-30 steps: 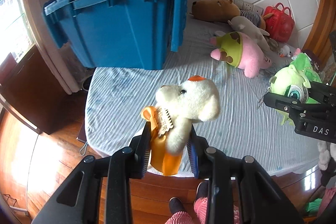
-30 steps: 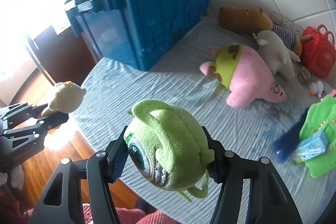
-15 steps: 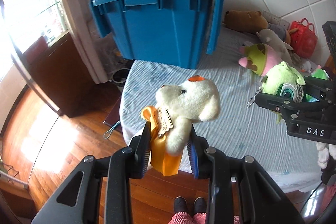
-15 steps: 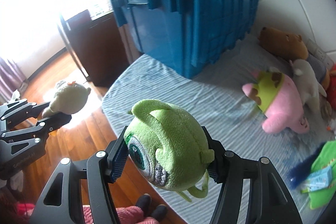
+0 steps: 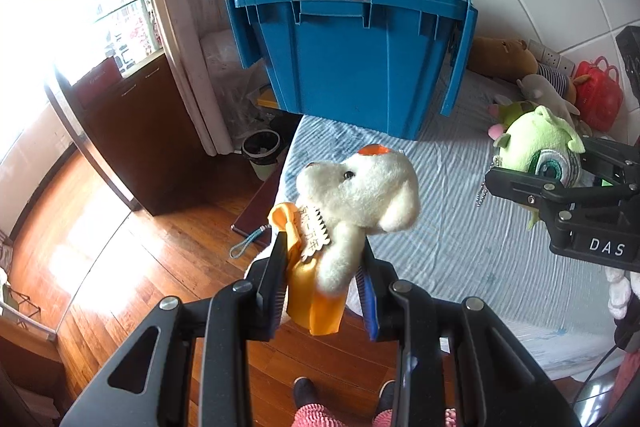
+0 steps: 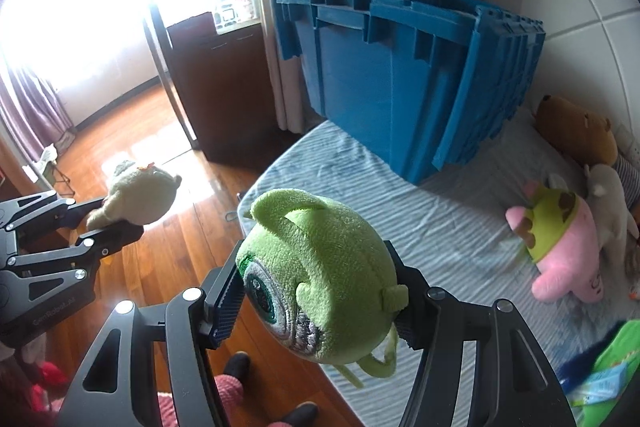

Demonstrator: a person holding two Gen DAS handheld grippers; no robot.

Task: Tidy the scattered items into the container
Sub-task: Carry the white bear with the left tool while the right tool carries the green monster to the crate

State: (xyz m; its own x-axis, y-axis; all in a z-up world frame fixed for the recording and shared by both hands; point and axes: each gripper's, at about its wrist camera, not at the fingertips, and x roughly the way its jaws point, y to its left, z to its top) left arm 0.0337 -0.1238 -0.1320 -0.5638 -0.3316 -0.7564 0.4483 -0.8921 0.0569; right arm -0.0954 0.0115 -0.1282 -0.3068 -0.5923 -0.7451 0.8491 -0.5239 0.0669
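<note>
My left gripper (image 5: 322, 279) is shut on a white plush bear (image 5: 360, 195) with an orange ribbon, held in the air off the table's near edge. My right gripper (image 6: 316, 303) is shut on a green one-eyed plush ball (image 6: 320, 279); it also shows in the left wrist view (image 5: 540, 143). The left gripper with the bear shows at the left of the right wrist view (image 6: 136, 191). The blue plastic crate (image 5: 352, 55) stands at the far end of the table (image 5: 460, 239); its inside is hidden from both views (image 6: 404, 83).
A pink and green plush (image 6: 560, 239), a brown bear (image 6: 572, 131), a grey plush (image 6: 612, 203) and a red bag (image 5: 598, 95) lie along the tiled wall. A green item (image 6: 612, 367) lies at the right edge. A dark cabinet (image 5: 132, 123) and bin (image 5: 262, 147) stand on the wooden floor.
Both grippers have pulled back and up from the table with their toys still held. The crate now looks farther away and more of the floor shows.
</note>
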